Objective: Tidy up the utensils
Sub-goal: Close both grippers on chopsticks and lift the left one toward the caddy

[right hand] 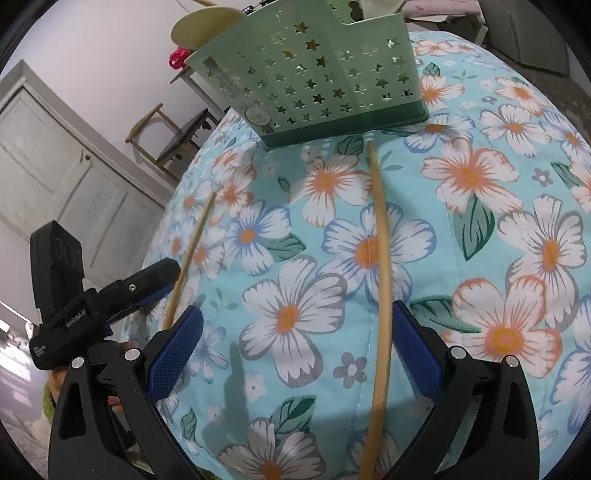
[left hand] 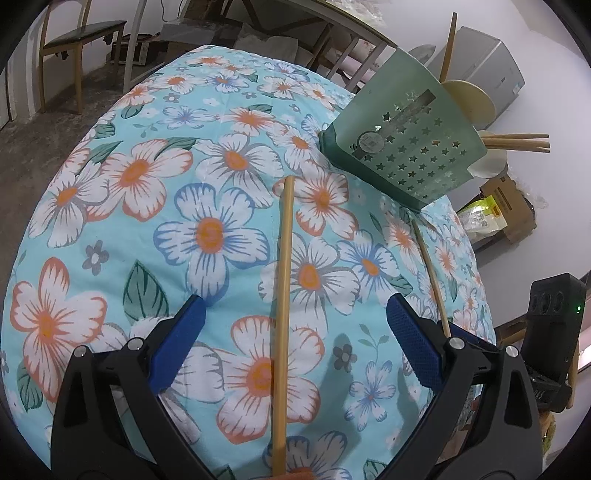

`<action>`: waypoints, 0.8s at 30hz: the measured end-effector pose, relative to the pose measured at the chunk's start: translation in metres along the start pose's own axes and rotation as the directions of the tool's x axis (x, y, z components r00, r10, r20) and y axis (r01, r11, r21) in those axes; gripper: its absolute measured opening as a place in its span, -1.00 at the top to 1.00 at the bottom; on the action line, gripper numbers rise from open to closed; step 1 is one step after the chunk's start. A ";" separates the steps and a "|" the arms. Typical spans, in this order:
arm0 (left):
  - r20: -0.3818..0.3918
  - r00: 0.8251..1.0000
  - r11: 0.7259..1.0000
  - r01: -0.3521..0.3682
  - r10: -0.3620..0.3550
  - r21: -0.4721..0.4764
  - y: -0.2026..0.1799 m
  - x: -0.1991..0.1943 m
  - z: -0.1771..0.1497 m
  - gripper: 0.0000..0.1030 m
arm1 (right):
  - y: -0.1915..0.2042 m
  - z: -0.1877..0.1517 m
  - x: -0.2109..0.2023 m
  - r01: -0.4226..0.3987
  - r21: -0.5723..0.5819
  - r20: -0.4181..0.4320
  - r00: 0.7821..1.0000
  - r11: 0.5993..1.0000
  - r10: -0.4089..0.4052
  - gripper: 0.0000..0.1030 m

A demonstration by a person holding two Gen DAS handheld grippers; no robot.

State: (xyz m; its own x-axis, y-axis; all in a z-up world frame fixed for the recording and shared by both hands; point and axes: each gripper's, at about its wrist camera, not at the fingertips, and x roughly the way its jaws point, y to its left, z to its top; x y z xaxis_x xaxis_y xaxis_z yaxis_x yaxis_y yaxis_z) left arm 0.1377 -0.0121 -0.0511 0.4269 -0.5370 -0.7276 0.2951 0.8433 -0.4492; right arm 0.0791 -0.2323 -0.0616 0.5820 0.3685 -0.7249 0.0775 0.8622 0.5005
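Home dining room, wooden chair [left hand: 79, 44], floral tablecloth [left hand: 207, 229]

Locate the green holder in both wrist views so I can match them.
Left wrist: holder sits upper right, at the cloth's far edge.
Right wrist: holder sits top centre, above the chopsticks.
Shared landmark: the cream round utensil that shows just past the holder's rim in both views.
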 end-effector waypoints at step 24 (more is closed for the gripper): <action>0.060 0.992 0.948 -0.127 0.114 0.294 -0.042 -0.004 0.038 0.11 | -0.005 0.019 -0.026 0.095 -0.025 0.089 0.992 0.995 -0.092 0.05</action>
State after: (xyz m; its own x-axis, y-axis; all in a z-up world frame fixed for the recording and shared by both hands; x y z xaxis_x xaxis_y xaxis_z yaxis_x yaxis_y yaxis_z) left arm 0.1556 -0.0468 -0.0098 0.5079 -0.4377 -0.7419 0.4765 0.8603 -0.1813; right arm 0.0792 -0.2531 -0.0365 0.6423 0.2549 -0.7228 0.1122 0.9017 0.4176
